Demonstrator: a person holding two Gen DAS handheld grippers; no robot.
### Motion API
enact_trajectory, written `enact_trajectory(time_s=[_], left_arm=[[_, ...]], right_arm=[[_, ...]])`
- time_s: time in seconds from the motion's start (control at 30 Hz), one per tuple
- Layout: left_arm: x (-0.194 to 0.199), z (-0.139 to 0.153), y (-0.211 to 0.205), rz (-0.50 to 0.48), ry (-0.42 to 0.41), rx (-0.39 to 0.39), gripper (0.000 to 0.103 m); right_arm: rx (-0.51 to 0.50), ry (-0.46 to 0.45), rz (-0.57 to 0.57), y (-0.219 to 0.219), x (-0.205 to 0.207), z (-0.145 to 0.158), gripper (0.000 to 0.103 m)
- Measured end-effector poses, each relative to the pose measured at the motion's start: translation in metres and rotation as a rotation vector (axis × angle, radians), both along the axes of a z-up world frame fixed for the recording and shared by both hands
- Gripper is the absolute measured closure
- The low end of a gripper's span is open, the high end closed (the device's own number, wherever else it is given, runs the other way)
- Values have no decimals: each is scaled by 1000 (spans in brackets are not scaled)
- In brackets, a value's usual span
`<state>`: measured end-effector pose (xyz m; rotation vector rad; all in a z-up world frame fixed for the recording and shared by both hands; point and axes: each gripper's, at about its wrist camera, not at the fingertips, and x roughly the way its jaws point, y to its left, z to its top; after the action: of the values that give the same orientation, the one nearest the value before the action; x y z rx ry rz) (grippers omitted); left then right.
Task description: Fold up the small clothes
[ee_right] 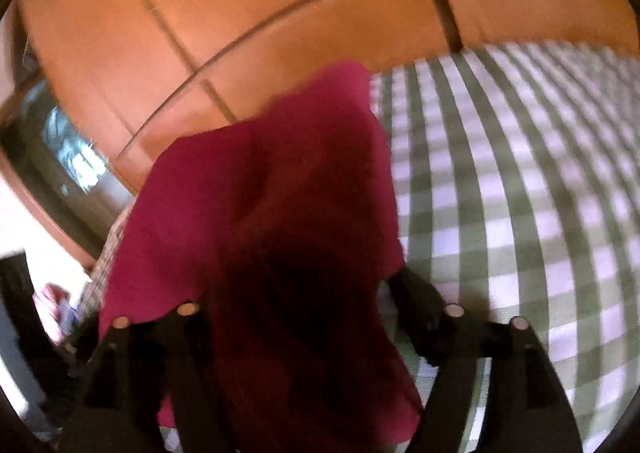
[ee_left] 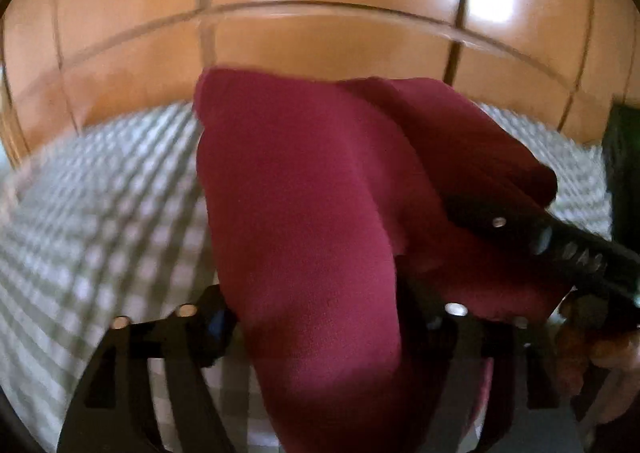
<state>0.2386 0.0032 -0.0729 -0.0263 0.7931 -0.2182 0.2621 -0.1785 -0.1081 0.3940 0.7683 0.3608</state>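
**Left wrist and right wrist views: red cloth between both grippers, over a checked cover**

Left wrist view shows the left gripper (ee_left: 320,317) with its two black fingers standing well apart, one at each side of the red garment (ee_left: 304,213). The cloth runs through the gap and drapes forward over the green-and-white checked cover (ee_left: 100,221). Blur hides whether the pads press on the fabric; I cannot tell if the cloth is gripped or only lies between the fingers.

At the right edge of this view the right gripper (ee_left: 560,237) reaches in from the side, its black finger lying against the far fold of the garment. A hand (ee_left: 612,357) shows just below it.

Right wrist view shows the right gripper (ee_right: 316,313) with its fingers likewise spread wide. The red garment (ee_right: 272,193) fills the space between them and hangs down past them, dark in shadow near the camera. Contact of the pads with the cloth is not clear here either. The checked cover (ee_right: 520,193) spreads to the right of the cloth. Orange-brown wooden panels (ee_right: 200,13) stand behind.
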Motion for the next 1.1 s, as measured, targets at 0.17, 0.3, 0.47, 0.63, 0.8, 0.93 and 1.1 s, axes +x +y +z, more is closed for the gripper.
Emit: enact_trajectory(time_s=[0.17, 0.3, 0.47, 0.63, 0.8, 0.93, 1.1], left_arm=[[-4, -5, 20, 41, 27, -107, 13], [-22, -1, 28, 64, -23, -130, 13], [-35, 4, 37, 119, -64, -140, 10], [-22, -7, 21, 139, 15, -16, 7], [-27, -4, 20, 154, 6, 17, 4], [-39, 3, 18, 165, -24, 56, 4], [-53, 10, 8, 175, -67, 130, 4]], right_arm=[[-29, -30, -43, -4, -14, 2, 24], [-61, -63, -122, -13, -28, 5, 15], [-72, -55, -251, -38, -58, 9, 10], [-260, -7, -339, -24, -53, 8, 9], [-281, -25, -356, -24, -62, 11, 4], [-301, -82, -352, -16, -78, 20, 2], [-337, -158, -347, -6, -99, 30, 2]])
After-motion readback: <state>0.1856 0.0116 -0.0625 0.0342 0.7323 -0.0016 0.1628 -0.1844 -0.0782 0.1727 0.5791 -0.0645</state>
